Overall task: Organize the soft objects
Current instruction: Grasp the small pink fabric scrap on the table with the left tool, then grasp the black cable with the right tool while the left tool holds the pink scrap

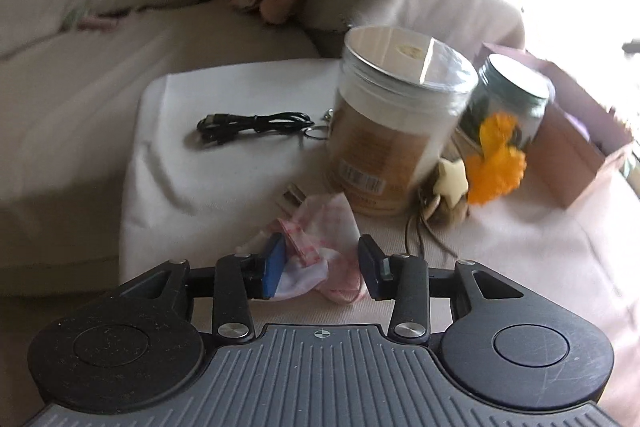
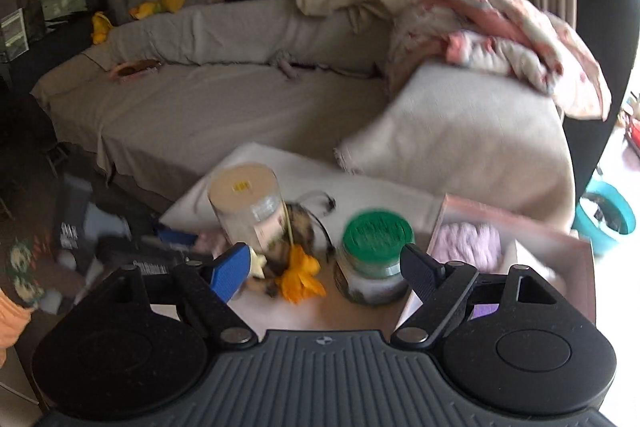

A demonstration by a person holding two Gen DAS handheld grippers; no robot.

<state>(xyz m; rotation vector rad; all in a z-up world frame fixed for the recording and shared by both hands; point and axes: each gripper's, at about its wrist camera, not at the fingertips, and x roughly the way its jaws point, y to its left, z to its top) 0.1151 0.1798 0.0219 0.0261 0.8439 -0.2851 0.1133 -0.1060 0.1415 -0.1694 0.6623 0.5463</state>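
A small pink-and-white checked cloth point(image 1: 320, 247) lies on the table between the fingers of my left gripper point(image 1: 322, 267), which is open around it; the blue left pad point(image 1: 274, 263) touches its edge. An orange fabric flower point(image 1: 496, 159) and a small cream star plush point(image 1: 452, 181) lie beside two jars. My right gripper point(image 2: 324, 267) is open and empty above the flower point(image 2: 300, 275) and the green-lidded jar point(image 2: 374, 255). A pink box point(image 2: 520, 235) at the right holds a lilac knitted item point(image 2: 472, 239).
A tall clear jar with brown label point(image 1: 392, 131) and a dark jar point(image 1: 508, 103) stand on the white-covered table point(image 1: 208, 179). A black cable point(image 1: 252, 127) and key ring lie behind. A grey sofa point(image 2: 224, 99) with blankets and plush toys stands beyond.
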